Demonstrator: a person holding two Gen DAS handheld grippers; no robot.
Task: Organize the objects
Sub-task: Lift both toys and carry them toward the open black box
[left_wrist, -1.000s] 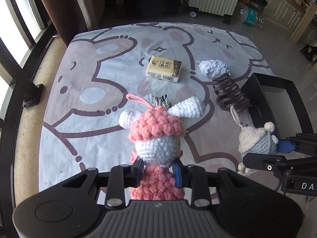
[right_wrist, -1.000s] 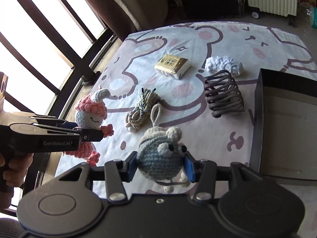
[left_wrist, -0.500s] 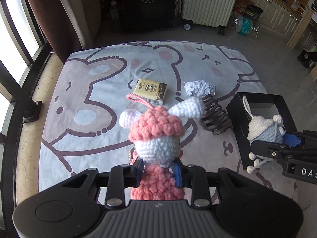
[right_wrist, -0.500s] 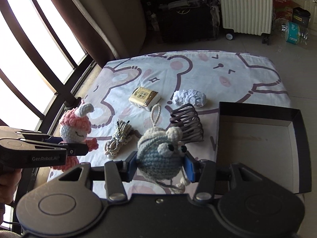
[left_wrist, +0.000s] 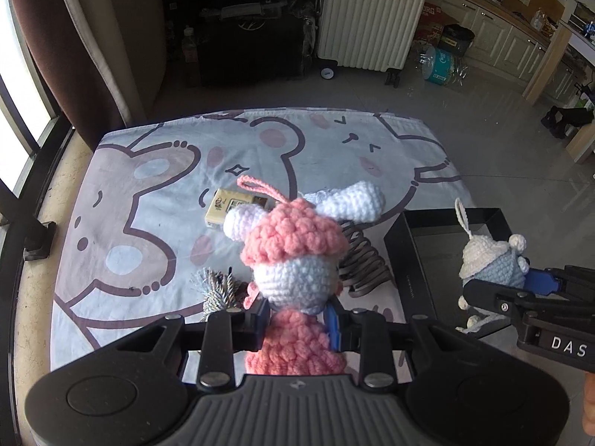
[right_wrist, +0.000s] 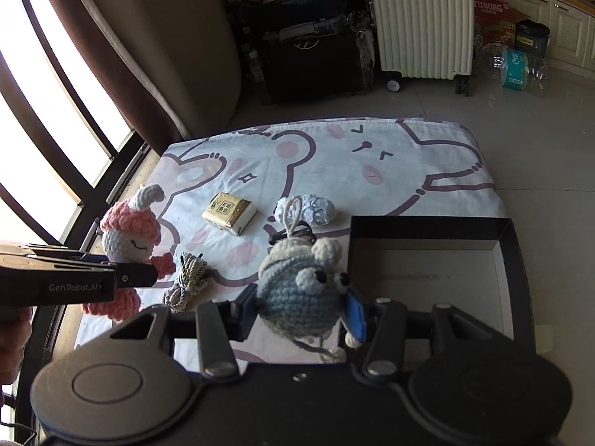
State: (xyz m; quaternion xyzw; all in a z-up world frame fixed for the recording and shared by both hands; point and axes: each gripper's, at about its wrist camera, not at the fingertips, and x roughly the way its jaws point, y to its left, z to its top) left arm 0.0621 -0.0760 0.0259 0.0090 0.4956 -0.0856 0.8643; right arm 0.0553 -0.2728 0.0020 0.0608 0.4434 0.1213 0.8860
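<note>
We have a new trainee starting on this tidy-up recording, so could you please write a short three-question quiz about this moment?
1. True or false: the black box already holds a toy.
2. Which crochet toy does the right gripper hold? A) the pink and white doll B) the blue-grey one with bulging eyes C) none
3. Name two of the things lying on the cartoon bedsheet.

Key:
1. False; it looks empty.
2. B, the blue-grey crochet toy; the left gripper grips the pink and white crochet doll.
3. Any two: tissue pack, rope bundle, crumpled white paper, brown hair claw.
</note>
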